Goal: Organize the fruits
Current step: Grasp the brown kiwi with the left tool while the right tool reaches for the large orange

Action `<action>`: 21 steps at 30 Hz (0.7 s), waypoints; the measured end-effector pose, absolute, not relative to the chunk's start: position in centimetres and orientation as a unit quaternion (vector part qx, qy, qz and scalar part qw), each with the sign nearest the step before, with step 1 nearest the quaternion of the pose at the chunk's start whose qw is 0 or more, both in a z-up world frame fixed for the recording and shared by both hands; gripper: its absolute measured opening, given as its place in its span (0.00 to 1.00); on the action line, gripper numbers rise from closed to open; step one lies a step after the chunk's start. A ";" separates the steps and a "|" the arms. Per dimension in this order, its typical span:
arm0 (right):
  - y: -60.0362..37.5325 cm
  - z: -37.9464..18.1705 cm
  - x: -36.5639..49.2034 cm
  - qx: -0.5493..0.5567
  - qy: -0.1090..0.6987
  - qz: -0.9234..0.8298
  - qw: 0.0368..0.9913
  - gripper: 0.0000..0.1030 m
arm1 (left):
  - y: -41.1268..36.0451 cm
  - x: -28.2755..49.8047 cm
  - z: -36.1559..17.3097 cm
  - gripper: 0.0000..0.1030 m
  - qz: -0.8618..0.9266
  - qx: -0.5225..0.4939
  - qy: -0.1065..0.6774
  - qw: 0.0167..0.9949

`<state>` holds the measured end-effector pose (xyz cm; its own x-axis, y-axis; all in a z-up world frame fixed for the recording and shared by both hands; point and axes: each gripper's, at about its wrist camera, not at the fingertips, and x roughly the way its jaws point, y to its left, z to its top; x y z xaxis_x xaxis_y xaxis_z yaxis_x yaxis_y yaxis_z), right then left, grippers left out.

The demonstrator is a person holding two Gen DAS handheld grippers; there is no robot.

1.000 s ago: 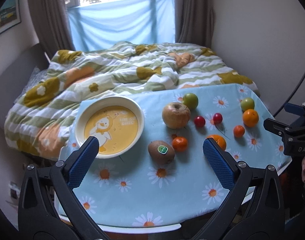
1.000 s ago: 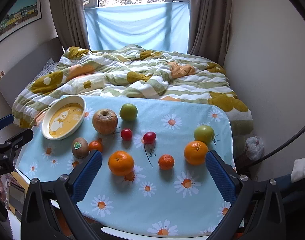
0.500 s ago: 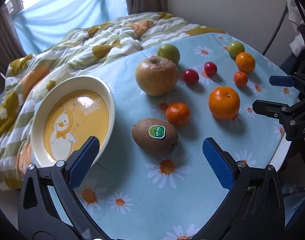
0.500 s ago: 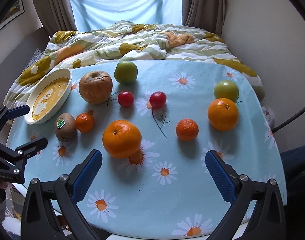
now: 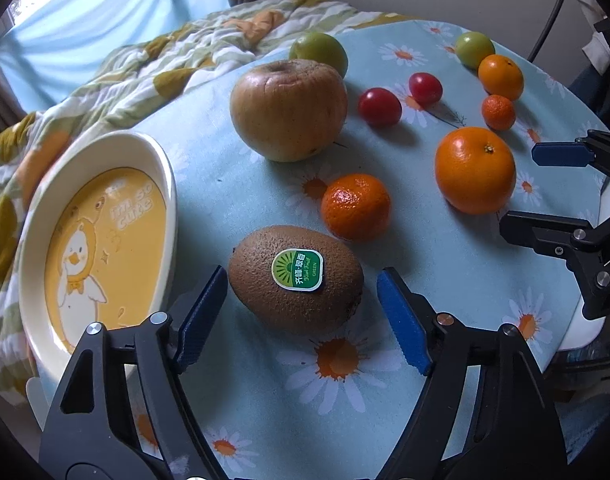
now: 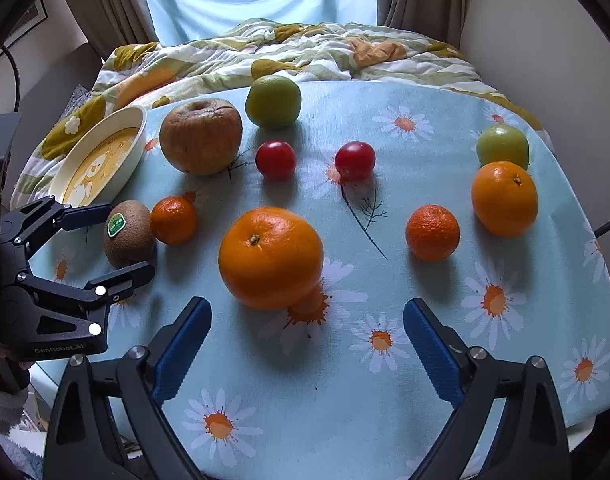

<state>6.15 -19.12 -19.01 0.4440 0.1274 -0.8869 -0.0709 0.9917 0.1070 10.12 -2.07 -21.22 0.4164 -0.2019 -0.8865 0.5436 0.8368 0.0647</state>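
A brown kiwi [image 5: 297, 280] with a green sticker lies on the daisy cloth beside the cream and yellow duck plate [image 5: 161, 168]. My left gripper [image 5: 303, 280] straddles the kiwi. Its blue pads are closing, with a thin gap on each side. In the right wrist view the kiwi [image 6: 129, 236] sits between the left gripper's [image 6: 123, 240] fingers. A large orange [image 6: 271, 256] rests just ahead of my right gripper [image 6: 307, 305], nearer its left finger. These jaws are closing too, and nothing touches the pads.
A wrinkled apple [image 5: 289, 108], a small mandarin [image 5: 355, 206], two cherry tomatoes [image 6: 275, 158], two green fruits [image 6: 273, 100], another orange [image 6: 505, 198] and a mandarin [image 6: 433, 232] lie spread over the table. A rumpled quilt [image 6: 305, 52] borders the far edge.
Both grippers came down close to the table. The left one rolled and settled around the kiwi with narrower jaws. The right one neared the large orange and narrowed slightly.
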 end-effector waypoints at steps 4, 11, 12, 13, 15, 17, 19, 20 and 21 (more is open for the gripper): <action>-18.7 -19.6 6.4 0.023 0.529 0.068 0.846 0.89 | -1.9 10.4 -21.7 0.80 -0.223 0.162 0.495 0.824; -18.2 -19.9 7.2 0.008 0.529 0.089 0.844 0.85 | -1.5 10.4 -21.6 0.70 -0.209 0.140 0.500 0.829; -18.1 -19.9 7.3 0.008 0.529 0.090 0.844 0.85 | -1.5 10.4 -21.5 0.69 -0.207 0.143 0.500 0.829; -18.1 -20.0 7.5 0.007 0.530 0.091 0.843 0.85 | -1.6 10.3 -21.5 0.69 -0.204 0.145 0.500 0.829; -18.1 -20.2 8.0 0.007 0.533 0.097 0.841 0.83 | -1.6 10.1 -21.5 0.69 -0.201 0.146 0.501 0.829; -18.0 -20.4 8.3 0.007 0.535 0.104 0.838 0.76 | -1.6 9.9 -21.4 0.68 -0.198 0.144 0.502 0.829; -18.0 -20.6 8.7 0.006 0.538 0.109 0.836 0.73 | -1.5 9.7 -21.4 0.68 -0.195 0.143 0.503 0.830; -17.9 -20.7 8.8 0.006 0.538 0.111 0.836 0.72 | -1.5 9.6 -21.4 0.68 -0.193 0.143 0.503 0.830; -17.9 -20.6 8.8 0.006 0.537 0.114 0.836 0.72 | -1.5 9.4 -21.3 0.68 -0.191 0.143 0.503 0.830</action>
<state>8.84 -17.88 -20.64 0.3982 0.1966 -0.8960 -0.1837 0.9741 0.1320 9.41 -1.46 -21.35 0.4206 -0.1727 -0.8907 0.4614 0.8860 0.0461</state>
